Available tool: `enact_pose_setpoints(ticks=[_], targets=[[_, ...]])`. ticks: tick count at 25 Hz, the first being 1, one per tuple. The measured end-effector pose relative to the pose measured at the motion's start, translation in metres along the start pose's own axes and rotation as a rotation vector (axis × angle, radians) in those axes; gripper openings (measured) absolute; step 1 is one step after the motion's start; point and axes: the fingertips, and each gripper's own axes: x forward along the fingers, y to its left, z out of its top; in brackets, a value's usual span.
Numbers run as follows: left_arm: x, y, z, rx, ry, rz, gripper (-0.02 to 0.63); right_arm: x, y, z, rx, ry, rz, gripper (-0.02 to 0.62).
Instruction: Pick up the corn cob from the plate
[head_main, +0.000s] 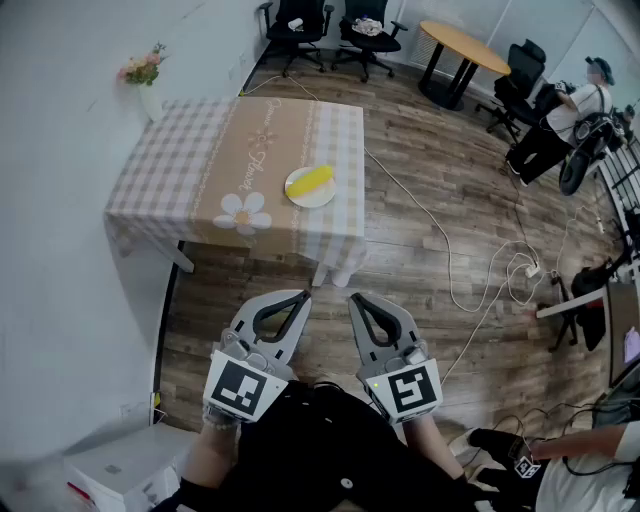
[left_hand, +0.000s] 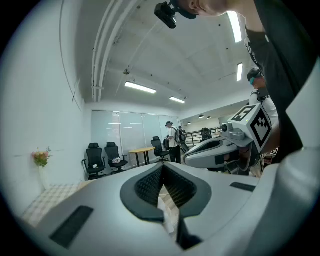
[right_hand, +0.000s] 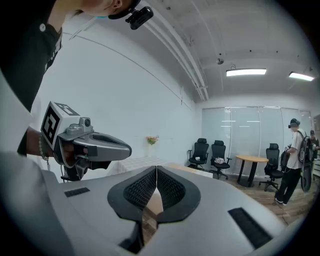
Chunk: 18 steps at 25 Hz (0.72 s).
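I see the table (head_main: 170, 150) under its checked cloth, well ahead of me. My left gripper (head_main: 302, 296) and right gripper (head_main: 355, 298) hang side by side, well short of it. Each has its jaws pressed together on nothing, and each gripper view shows the other gripper. Only my head view shows the white plate (head_main: 299, 195), with the corn cob (head_main: 317, 179) lying in it.

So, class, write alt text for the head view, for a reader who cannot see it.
A yellow corn cob lies on a white plate on a cloth-covered table; nearer the viewer, the left claw and right claw, both shut and empty, are held side by side above the wooden floor.
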Motion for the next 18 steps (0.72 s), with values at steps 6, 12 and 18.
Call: enact_pose_setpoints(ticks=[6,12,18], targets=[[0.0016,-0.0011,-0.0010,-0.001,-0.003,-0.008,0.014,-0.0004,-0.0009,-0.0017,0.002,0.005,-0.006,0.041],[0.0003,-0.0014,-0.0016,0.005,0.001,-0.012,0.014,-0.0006,-0.0021,-0.0045,0.023,0.011,-0.018,0.041],[-0.0060,0.0053,-0.0069,-0.017,0.008,0.001,0.014,0.0021,-0.0006,-0.0003,0.050,-0.016,-0.034,0.041]])
